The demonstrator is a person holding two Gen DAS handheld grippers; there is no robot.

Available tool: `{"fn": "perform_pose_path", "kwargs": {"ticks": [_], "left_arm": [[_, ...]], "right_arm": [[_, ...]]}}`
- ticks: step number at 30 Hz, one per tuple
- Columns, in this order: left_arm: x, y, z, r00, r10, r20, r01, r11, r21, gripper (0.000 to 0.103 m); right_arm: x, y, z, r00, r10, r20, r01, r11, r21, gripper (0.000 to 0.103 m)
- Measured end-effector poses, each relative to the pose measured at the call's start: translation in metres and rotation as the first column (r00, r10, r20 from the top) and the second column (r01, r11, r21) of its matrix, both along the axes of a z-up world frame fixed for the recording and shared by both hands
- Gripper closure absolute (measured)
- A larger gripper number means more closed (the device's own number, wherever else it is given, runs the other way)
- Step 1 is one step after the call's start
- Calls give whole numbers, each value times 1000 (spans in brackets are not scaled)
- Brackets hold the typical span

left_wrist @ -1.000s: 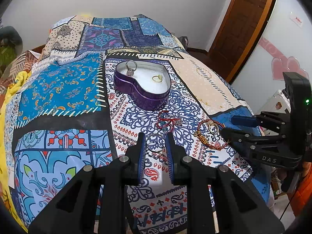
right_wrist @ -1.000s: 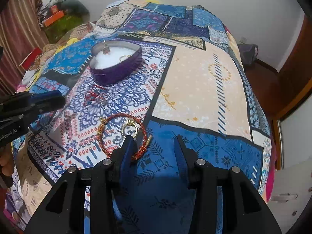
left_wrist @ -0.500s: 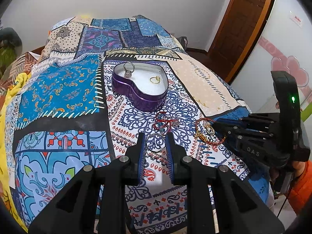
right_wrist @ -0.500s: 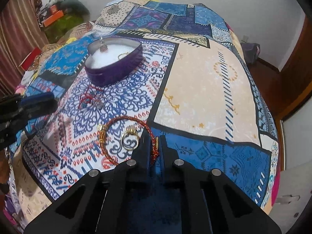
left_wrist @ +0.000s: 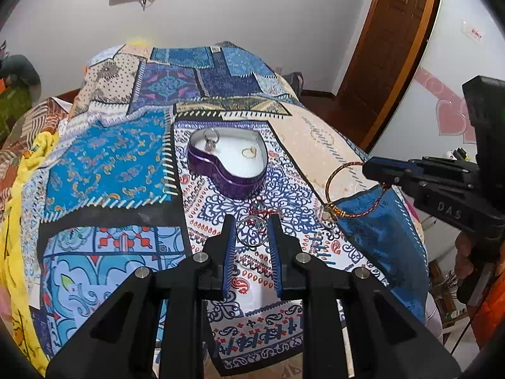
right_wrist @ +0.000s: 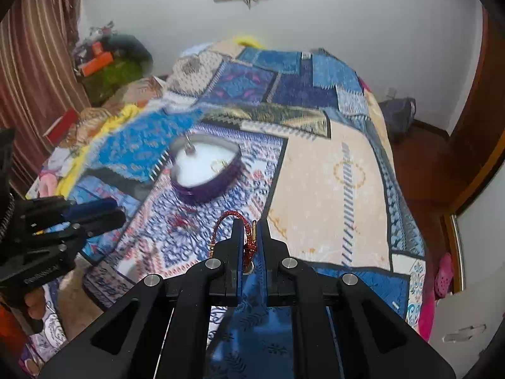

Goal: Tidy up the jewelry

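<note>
A purple heart-shaped tin (left_wrist: pixel 228 161) with a white lining sits on the patchwork bedspread (left_wrist: pixel 110 164) and holds a gold ring (left_wrist: pixel 249 152) and a silver piece (left_wrist: pixel 210 140); the tin also shows in the right wrist view (right_wrist: pixel 205 170). My right gripper (right_wrist: pixel 251 230) is shut on a red-and-gold bangle (right_wrist: pixel 249 237), lifted off the bed; the bangle shows hanging in the left wrist view (left_wrist: pixel 344 189). My left gripper (left_wrist: pixel 251 237) is open, with a silver ring (left_wrist: pixel 251 235) between its fingers. A red jewelry piece (left_wrist: pixel 260 210) lies just beyond.
The bed drops off on the right toward a wooden door (left_wrist: pixel 388 47) and floor. Clutter and a striped curtain (right_wrist: pixel 31 63) stand at the left of the right wrist view. A pink shoe (right_wrist: pixel 445 271) lies on the floor.
My right gripper closed on the red-and-gold bangle and lifted it off the bedspread. My left gripper stayed open around the silver ring.
</note>
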State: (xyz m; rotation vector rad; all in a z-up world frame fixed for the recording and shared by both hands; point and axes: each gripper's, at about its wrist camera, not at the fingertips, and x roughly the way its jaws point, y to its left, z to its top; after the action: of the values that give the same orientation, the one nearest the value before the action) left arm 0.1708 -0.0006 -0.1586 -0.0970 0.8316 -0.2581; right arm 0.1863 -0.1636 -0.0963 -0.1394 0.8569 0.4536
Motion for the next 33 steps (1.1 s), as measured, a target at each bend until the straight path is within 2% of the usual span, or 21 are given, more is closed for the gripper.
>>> {"fn": "perform_pose_path", "kwargs": {"ticks": [8, 17, 25, 33], "left_arm": [[-2, 5, 21, 999, 13, 51, -14, 1000, 12, 84], [11, 11, 35, 995, 30, 96, -32, 999, 22, 84], [34, 19, 39, 991, 48, 122, -51, 998, 23, 84], [60, 24, 34, 990, 55, 127, -59, 998, 28, 84]], "right_arm": [[0, 4, 24, 998, 3, 65, -5, 999, 36, 96], [14, 18, 33, 995, 22, 93, -29, 997, 75, 96], [35, 40, 29, 995, 59, 84, -67, 993, 97, 96], [63, 60, 10, 995, 87, 41, -90, 992, 91, 96]]}}
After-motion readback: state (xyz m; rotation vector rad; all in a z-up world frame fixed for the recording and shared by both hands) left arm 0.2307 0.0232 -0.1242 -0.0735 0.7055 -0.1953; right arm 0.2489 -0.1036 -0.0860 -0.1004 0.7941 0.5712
